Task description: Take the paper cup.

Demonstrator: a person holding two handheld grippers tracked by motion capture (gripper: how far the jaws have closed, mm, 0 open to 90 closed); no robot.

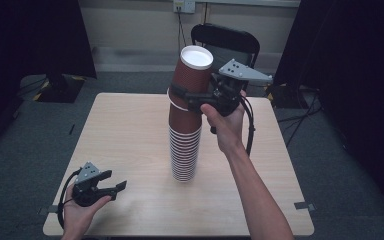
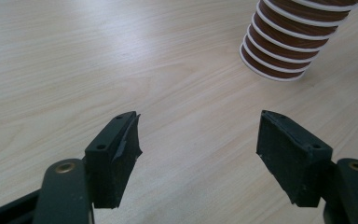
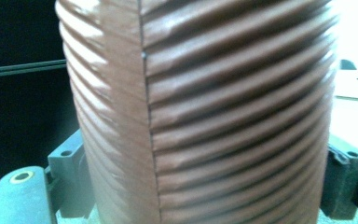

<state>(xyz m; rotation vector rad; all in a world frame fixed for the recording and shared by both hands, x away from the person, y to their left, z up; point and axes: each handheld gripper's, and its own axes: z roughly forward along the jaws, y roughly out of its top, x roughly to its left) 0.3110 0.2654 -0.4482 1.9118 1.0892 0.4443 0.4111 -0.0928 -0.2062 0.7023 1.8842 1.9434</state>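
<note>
Right gripper (image 1: 192, 100) has its fingers clamped on the top cup (image 1: 192, 75), tilted above the stack (image 1: 185, 150). Left gripper (image 1: 112, 182) rests at seven o'clock on the desk (image 1: 130, 125), fingers apart.

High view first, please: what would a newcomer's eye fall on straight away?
A tall stack of brown cups stands mid-table, and the right gripper clamps the tilted top cup above it. The left gripper rests open near the table's near-left corner, holding nothing.
</note>
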